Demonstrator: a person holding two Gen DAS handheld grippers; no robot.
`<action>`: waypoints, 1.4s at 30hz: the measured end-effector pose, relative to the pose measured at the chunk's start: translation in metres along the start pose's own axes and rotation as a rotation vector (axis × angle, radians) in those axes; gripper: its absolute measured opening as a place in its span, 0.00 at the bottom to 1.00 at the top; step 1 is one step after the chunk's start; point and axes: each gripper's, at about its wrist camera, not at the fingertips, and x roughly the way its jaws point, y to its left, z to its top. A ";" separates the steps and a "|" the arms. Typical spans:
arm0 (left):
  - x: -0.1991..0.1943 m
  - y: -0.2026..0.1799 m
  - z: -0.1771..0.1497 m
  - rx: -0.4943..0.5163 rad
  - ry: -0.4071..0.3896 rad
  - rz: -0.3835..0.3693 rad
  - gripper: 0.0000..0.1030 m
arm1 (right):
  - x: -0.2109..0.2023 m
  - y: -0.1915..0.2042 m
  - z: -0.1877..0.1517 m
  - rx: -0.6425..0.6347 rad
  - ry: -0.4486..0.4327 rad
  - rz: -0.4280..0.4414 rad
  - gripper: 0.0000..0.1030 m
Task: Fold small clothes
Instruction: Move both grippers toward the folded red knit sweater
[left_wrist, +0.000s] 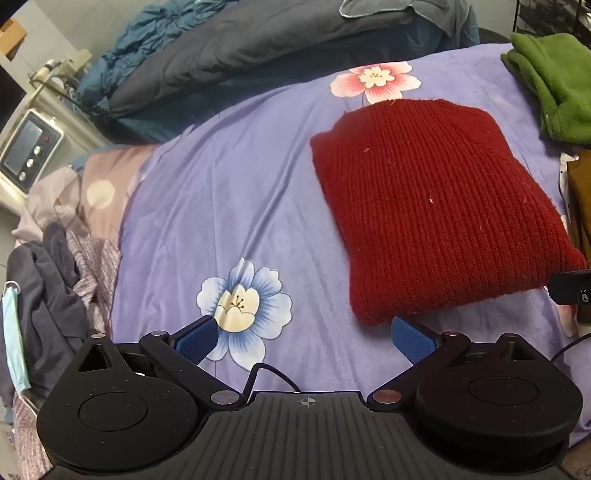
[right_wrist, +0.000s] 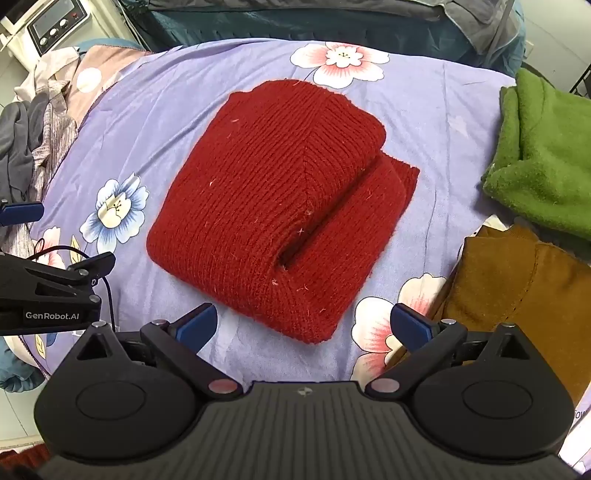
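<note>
Red knit sweater (right_wrist: 280, 206) lies folded into a thick block on the bed sheet (right_wrist: 436, 122), which is lilac with flower print. In the right wrist view the sweater sits dead ahead of the right gripper (right_wrist: 303, 325), its near corner just past the midpoint between the blue pads (right_wrist: 197, 325), not touching them. Right gripper is released, jaws spread wide, nothing between them, hovering over the sheet and pointing steeply down. A fold seam runs diagonally on the sweater's right side, top layer overlapping a lower layer that sticks out to the right. In the left wrist view the sweater (left_wrist: 436, 206) lies ahead and to the right of the left gripper (left_wrist: 303, 339); its near corner is close above the right-hand pad (left_wrist: 412, 341), whether touching cannot be told. Left gripper is also released, jaws wide, only bare sheet and a blue flower (left_wrist: 242, 306) between them. From the right wrist view the left gripper (right_wrist: 51, 236) shows at the left edge, beside the sweater and apart from it. Green fleece (right_wrist: 543, 158) lies right of the sweater, well apart; a brown garment (right_wrist: 517, 291) lies near the right gripper's right pad. Grey clothes pile (left_wrist: 55, 288) sits at the left edge of the bed, dark duvet (left_wrist: 240, 48) at the far side.
</note>
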 end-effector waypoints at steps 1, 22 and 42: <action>0.000 0.000 -0.001 0.000 -0.005 0.001 1.00 | 0.000 0.000 0.000 0.000 0.000 0.001 0.97; 0.006 -0.002 -0.001 -0.006 0.017 0.010 1.00 | 0.005 -0.002 -0.001 0.005 0.018 0.007 0.98; 0.016 -0.003 -0.001 0.000 0.045 0.001 1.00 | 0.012 -0.003 0.004 0.001 0.036 0.011 0.98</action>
